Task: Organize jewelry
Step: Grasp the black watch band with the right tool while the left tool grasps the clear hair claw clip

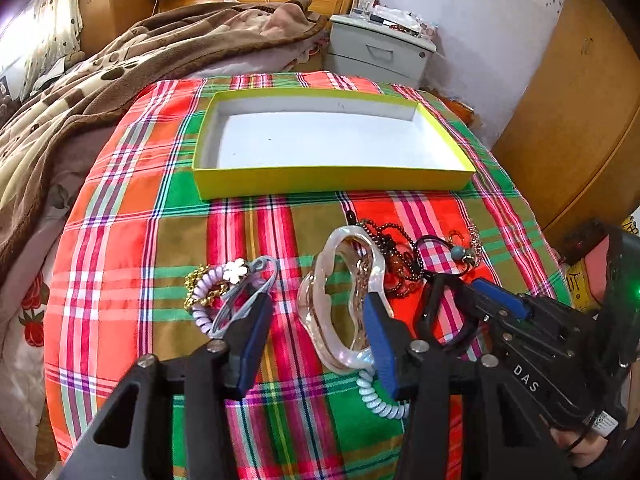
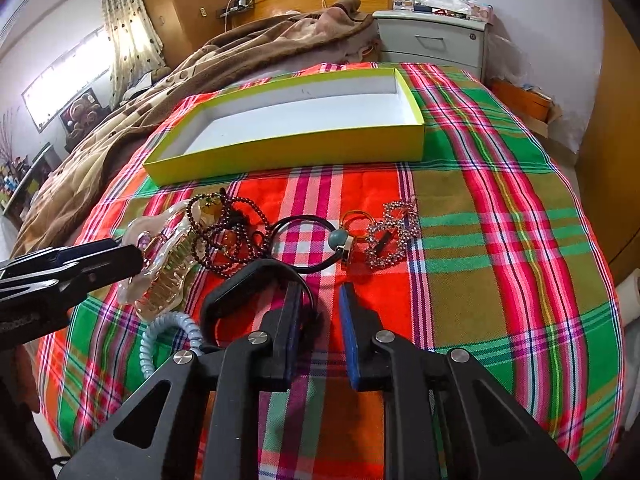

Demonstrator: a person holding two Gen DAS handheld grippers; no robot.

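A: What sits on the plaid cloth (image 1: 132, 208)?

B: A shallow rectangular box (image 1: 332, 180) of yellow card with a white inside, toward the far edge. Nearer lies the jewelry: a glossy, translucent pearly hair claw (image 1: 344, 300), a string of small dark round beads (image 2: 224, 232), a black elastic loop with a teal ball (image 2: 338, 238), and a sparkly rhinestone piece (image 2: 394, 232).

A: And by the left side?

B: A lilac spiral coil tie (image 1: 204, 300) tangled with a gold chain and a white flower charm (image 1: 236, 269). A pale blue coil (image 1: 380, 400) lies just beside the claw.

A: The left gripper (image 1: 316, 308)?

B: Fingers wide apart, blue foam pads (image 1: 380, 332) either side of the claw; the right pad seems to touch its rim.

A: The right gripper (image 2: 320, 296)?

B: Fingers apart, over bare cloth, with a black band (image 2: 248, 276) beside its left finger.
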